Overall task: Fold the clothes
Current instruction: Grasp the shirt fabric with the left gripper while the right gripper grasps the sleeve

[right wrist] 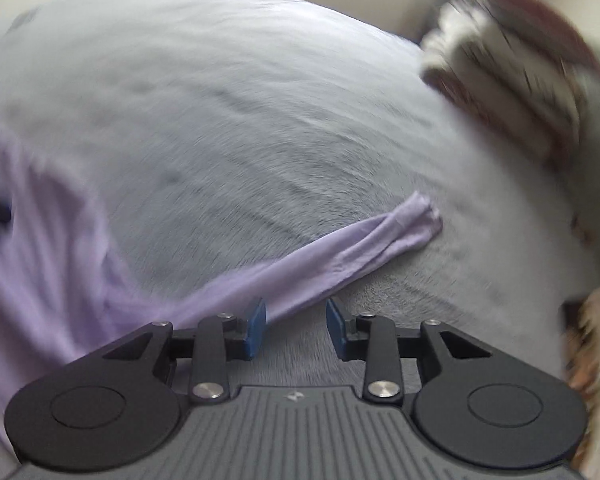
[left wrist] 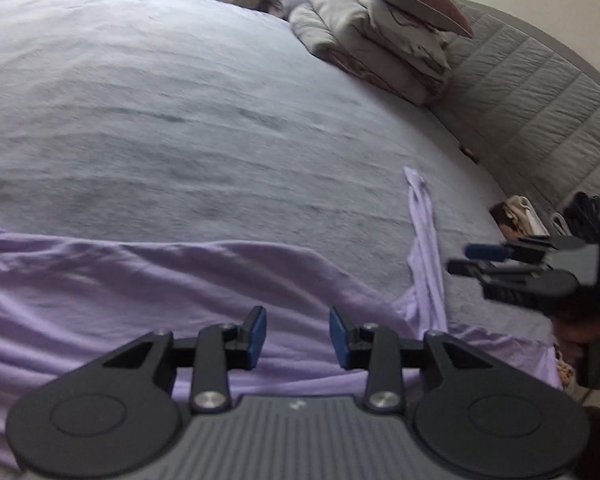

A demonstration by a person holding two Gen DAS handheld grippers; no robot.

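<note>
Both grippers are seen with a clear gap between the blue pads, so nothing is being held by either one. Starting on the left: the left gripper (left wrist: 298, 338) is hung over the body of the lilac shirt (left wrist: 140, 300), pads apart and clear of the cloth as far as can be told, with only fabric seen through the gap. That shirt is spread flat across the near part of the grey bedsheet (left wrist: 180, 120), a bit wrinkled, and one long sleeve (left wrist: 424, 240) is stretched away from it toward the far side of the bed. Moving right, the right gripper (right wrist: 296, 328) is caught side-on at the edge of the left wrist view, just beside that sleeve. From its own camera, things are pretty smeared by blur, but the sleeve (right wrist: 340, 252) can be made out running diagonally from the left pad up to a bunched cuff, and bare sheet is seen between the pads. Further right, a stack of folded bedding (left wrist: 380, 32) is piled at the far corner against a quilted grey headboard (left wrist: 540, 100).
</note>
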